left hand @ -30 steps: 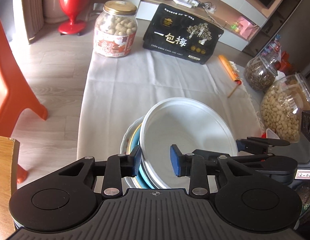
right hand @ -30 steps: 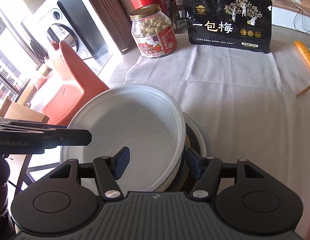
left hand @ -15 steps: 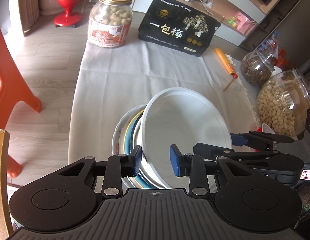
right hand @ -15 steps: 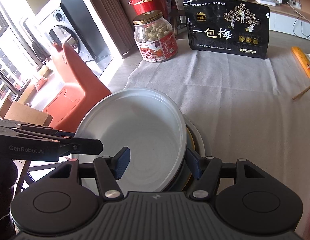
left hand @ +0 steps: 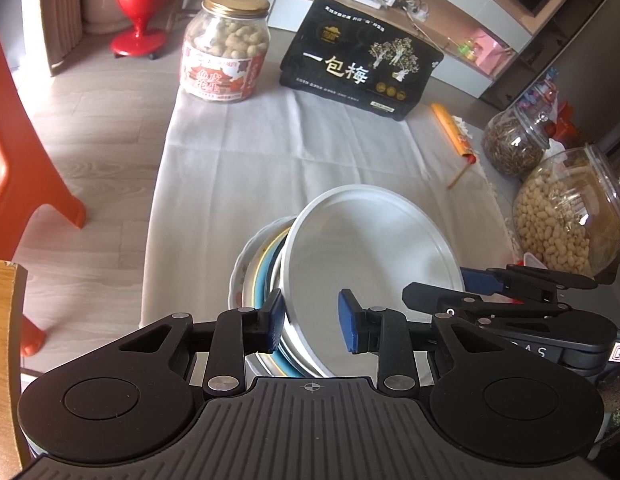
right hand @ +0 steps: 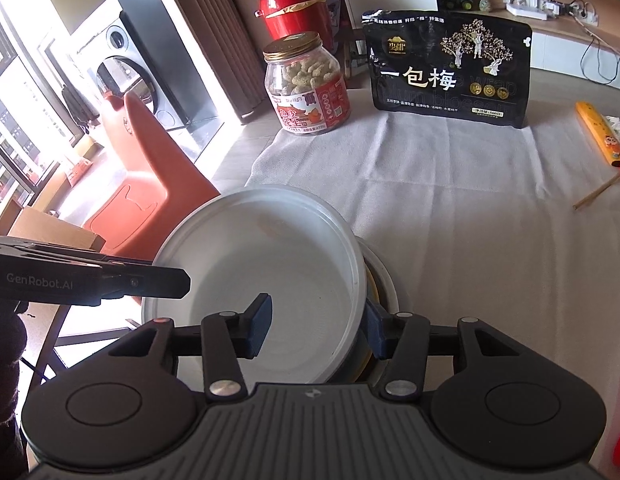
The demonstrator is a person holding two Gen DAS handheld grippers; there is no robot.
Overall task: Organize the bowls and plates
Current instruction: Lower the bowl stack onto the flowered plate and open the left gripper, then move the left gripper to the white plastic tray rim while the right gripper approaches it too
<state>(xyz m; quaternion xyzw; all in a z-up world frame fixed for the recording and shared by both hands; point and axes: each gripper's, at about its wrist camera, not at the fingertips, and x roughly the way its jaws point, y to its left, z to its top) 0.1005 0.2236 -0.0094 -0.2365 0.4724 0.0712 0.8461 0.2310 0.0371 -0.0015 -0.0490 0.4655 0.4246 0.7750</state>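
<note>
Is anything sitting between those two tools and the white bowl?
Nothing visible does. The white bowl rim already sits between the fingers of both the closing left tool and closing right tool.

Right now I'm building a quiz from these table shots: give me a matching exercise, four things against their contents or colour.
Things:
1. white bowl
2. gold-lidded jar
3. black pouch
4. chair

Descriptions:
a. orange
b. empty, on top of the stacked dishes
c. white characters printed on it
d. filled with coated peanuts

Pairs: 1-b, 2-d, 3-c, 4-a
</note>
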